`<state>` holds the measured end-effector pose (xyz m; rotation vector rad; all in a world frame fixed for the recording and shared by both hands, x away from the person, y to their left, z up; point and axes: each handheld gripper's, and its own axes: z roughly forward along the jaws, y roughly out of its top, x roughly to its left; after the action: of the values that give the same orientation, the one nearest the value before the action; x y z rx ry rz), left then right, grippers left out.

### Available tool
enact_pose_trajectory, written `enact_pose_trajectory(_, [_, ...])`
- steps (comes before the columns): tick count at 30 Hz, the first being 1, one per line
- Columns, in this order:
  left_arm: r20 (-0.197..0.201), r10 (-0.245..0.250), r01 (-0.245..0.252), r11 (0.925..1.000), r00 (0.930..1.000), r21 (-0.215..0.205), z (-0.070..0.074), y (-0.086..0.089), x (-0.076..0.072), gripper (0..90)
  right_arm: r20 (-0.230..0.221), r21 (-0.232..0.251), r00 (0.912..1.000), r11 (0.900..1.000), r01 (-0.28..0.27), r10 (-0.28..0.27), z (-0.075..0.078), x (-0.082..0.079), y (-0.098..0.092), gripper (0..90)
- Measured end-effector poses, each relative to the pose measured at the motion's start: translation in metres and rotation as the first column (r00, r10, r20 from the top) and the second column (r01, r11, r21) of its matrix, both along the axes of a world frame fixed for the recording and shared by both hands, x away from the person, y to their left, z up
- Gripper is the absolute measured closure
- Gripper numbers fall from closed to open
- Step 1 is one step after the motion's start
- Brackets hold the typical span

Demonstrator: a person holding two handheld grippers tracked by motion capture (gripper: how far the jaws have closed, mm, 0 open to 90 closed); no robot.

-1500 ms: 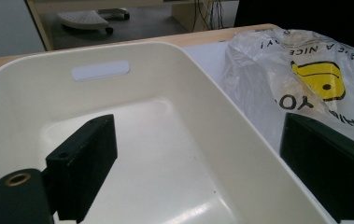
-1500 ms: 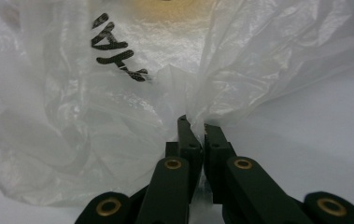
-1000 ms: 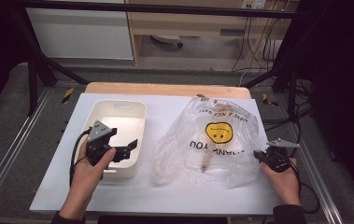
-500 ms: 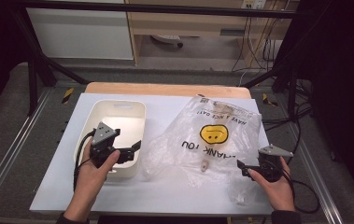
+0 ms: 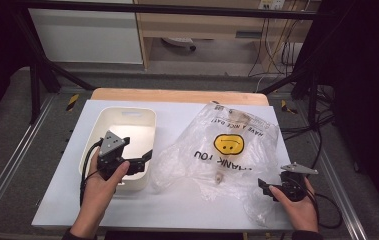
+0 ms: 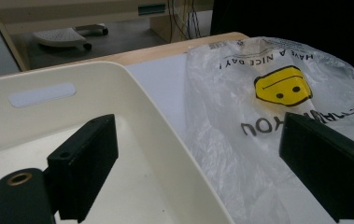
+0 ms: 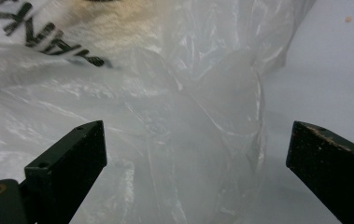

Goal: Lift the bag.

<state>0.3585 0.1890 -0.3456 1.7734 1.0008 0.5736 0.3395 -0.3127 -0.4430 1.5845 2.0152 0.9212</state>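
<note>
The plastic bag (image 5: 227, 150) lies crumpled on the white table (image 5: 177, 210), just right of the empty cream bin (image 5: 127, 117); something small and pale shows through its film. Nothing has been moved into the bin yet, so the work looks early.

The right gripper (image 5: 266, 187) sits at the bag's near right corner; its jaws have just opened wide, with loose film between them but unpinched. The left gripper (image 5: 144, 159) hangs over the bin's right wall, jaws spread and empty, facing the bag.
</note>
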Motion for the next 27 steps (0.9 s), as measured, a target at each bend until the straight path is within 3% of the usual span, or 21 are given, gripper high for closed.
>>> enact_pose_trajectory(3, [-0.008, 0.0, -0.001, 0.9997, 1.0, -0.025, 0.0, 0.001, 0.0, 11.7, -0.007, -0.051, 0.9999, 0.999, -0.01, 0.01, -0.003, 0.0, 0.001, 7.3])
enact_pose_trajectory(5, [-0.021, -0.01, 0.009, 0.9986, 0.9997, -0.052, 0.0, 0.002, 0.002, 11.7, -0.026, -0.059, 0.9995, 0.998, -0.019, 0.017, -0.005, -0.001, 0.002, 7.8])
enact_pose_trajectory(8, [-0.014, 0.006, -0.006, 0.9993, 0.9999, -0.038, -0.001, 0.004, 0.002, 12.0, -0.057, -0.065, 0.9974, 0.997, -0.049, 0.046, -0.011, 0.001, 0.006, 10.0])
enact_pose_trajectory(12, [-0.015, 0.015, -0.015, 0.9988, 0.9998, -0.046, -0.001, 0.006, 0.002, 12.0, -0.03, -0.088, 0.9972, 0.994, -0.071, 0.069, -0.01, -0.003, 0.012, 25.8])
enact_pose_trajectory(17, [-0.014, 0.005, -0.005, 0.9993, 0.9999, -0.038, -0.001, 0.004, 0.001, 11.9, -0.021, -0.066, 0.9941, 0.992, -0.107, 0.106, -0.007, -0.007, 0.012, 63.2])
enact_pose_trajectory(21, [-0.009, 0.01, -0.01, 0.9992, 0.9999, -0.038, 0.001, 0.005, 0.001, 11.9, -0.025, -0.038, 0.9927, 0.992, -0.119, 0.118, -0.007, -0.005, 0.008, 85.7])
enact_pose_trajectory(24, [-0.007, 0.006, -0.006, 0.9993, 1.0, -0.037, 0.001, 0.004, 0.0, 11.9, -0.043, -0.003, 0.9907, 0.992, -0.13, 0.129, -0.006, -0.002, 0.003, 90.0])
enact_pose_trajectory(27, [-0.006, 0.002, -0.002, 0.9993, 1.0, -0.037, 0.002, 0.003, -0.001, 11.9, -0.043, -0.019, 0.9944, 0.995, -0.097, 0.096, -0.005, -0.001, -0.003, 90.0])
